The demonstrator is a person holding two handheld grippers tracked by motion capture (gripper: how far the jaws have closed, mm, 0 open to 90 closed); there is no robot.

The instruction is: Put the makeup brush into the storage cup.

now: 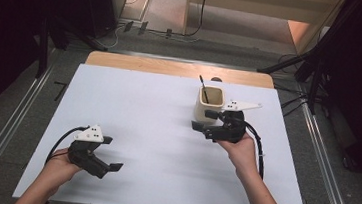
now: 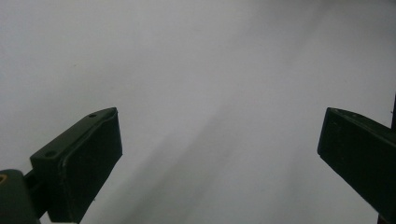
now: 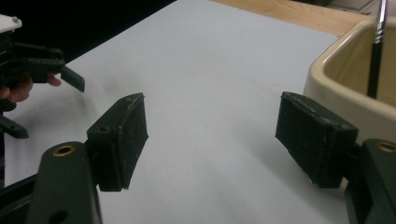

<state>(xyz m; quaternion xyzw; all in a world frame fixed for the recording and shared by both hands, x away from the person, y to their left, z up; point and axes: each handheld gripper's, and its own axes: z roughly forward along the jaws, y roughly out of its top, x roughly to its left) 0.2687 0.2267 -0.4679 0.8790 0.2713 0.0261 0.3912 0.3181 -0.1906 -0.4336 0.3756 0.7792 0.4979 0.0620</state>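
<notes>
Right gripper sits just beside the cream cup at the far right of the white table, jaws spread wide with nothing between them. In the right gripper view the cup's rim lies just beside the right-hand jaw, outside the gap, so no grip on it. A thin black brush stands tilted inside the cup, handle leaning on the wall and sticking up past the rim; its lower handle shows in the right gripper view too. Judging from that, the brush is already in the cup and the gripper is empty next to it, so the placing part looks done, or else a pick of cup or brush hasn't started; can't tell which from these frames. Cup stands upright, nothing spilled. Left gripper is well apart at the near left of the table, held low over bare surface, jaws wide open and empty; the left gripper view gives blank table between the pads. It also shows far off in the right gripper view, with a hand on it. No other items on the table. What's left, as I read it: right gripper either backs off from the cup or lines up on it; left one idle for now.
</notes>
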